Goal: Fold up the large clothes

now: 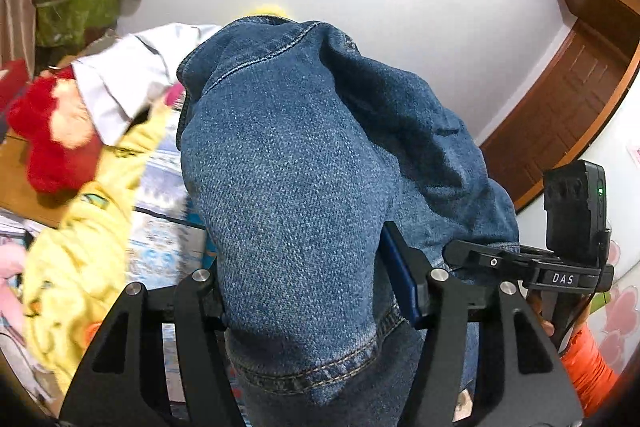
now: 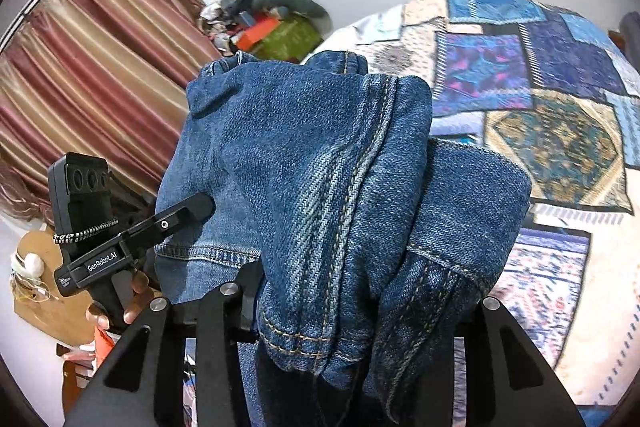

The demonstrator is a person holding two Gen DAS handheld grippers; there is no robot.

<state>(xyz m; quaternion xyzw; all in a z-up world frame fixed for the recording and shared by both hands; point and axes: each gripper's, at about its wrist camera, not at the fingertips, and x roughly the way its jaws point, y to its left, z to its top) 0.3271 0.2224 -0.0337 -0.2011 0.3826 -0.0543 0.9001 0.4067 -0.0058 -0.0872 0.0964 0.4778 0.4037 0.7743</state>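
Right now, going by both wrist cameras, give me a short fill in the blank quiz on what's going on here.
1. Both grippers are shut on a garment made of blue ____.
2. The plush toy beside the yellow garment is ____.
3. The bed under the right gripper wears a ____ quilt.

Missing words: denim; red; patchwork

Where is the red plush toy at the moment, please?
The red plush toy lies at the far left of the left wrist view, beside the yellow garment and left of the denim jacket; the right wrist view doesn't show it.
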